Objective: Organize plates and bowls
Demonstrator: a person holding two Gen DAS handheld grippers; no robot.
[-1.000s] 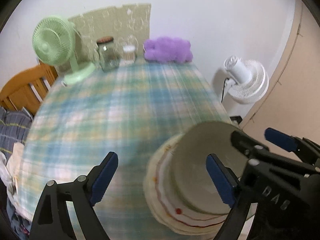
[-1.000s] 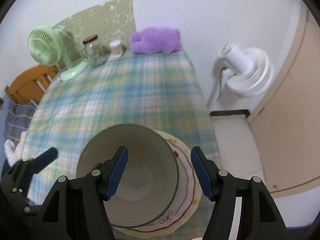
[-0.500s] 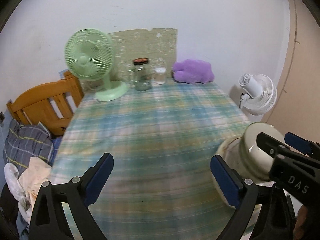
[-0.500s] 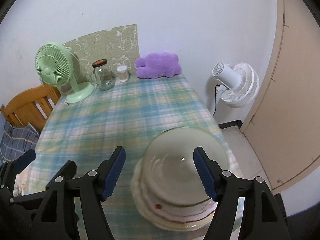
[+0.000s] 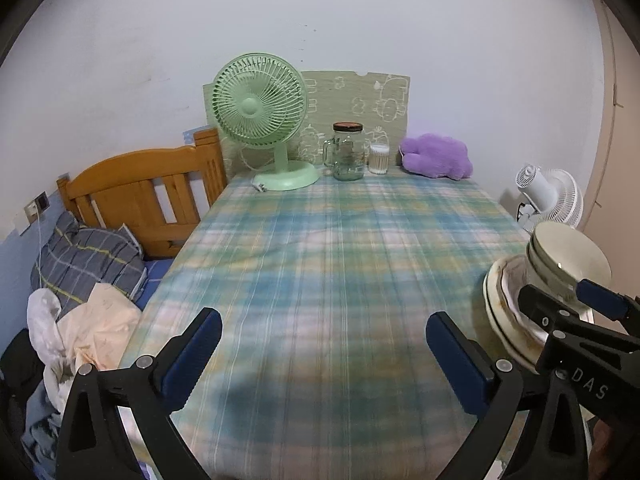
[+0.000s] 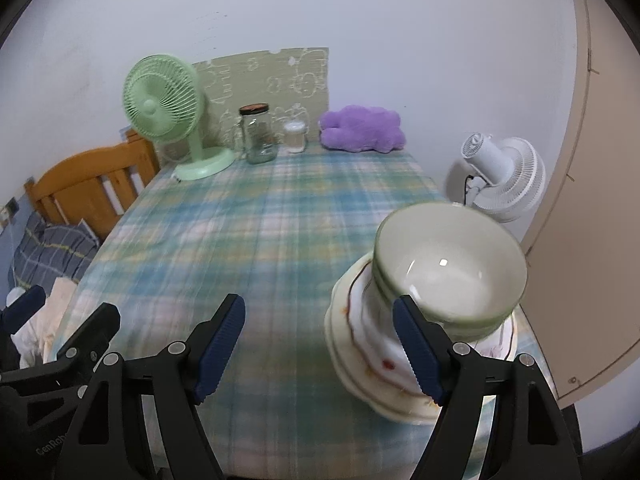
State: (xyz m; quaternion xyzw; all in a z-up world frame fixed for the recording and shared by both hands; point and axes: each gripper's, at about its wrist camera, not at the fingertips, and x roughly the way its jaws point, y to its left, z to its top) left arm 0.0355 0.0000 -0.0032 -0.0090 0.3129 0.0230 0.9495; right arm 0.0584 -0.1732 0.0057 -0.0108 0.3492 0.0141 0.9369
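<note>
A stack of cream bowls point(image 6: 448, 264) with green rims sits on a pile of white patterned plates point(image 6: 368, 344) at the table's near right corner. The same bowls point(image 5: 568, 256) and plates point(image 5: 504, 312) show at the right of the left wrist view. My right gripper point(image 6: 320, 344) hovers left of the stack, its jaws opening with only tablecloth between them; the right finger overlaps the plates' edge in the picture. My left gripper point(image 5: 324, 356) is further left over bare cloth, its jaws opening wide and holding nothing. The right gripper point(image 5: 560, 300) also appears in front of the stack.
On the plaid-clothed table point(image 5: 340, 260), a green fan point(image 5: 260, 112), glass jar point(image 5: 348, 152), small container point(image 5: 379, 158) and purple plush point(image 5: 436, 156) line the far edge. A wooden bed frame point(image 5: 140, 196) with bedding stands left. A white floor fan point(image 6: 500, 176) and beige door stand right.
Both grippers have pulled back and to the left, away from the bowl stack, which was between the right gripper's fingers a second ago. Both pairs of jaws stand wider than before.
</note>
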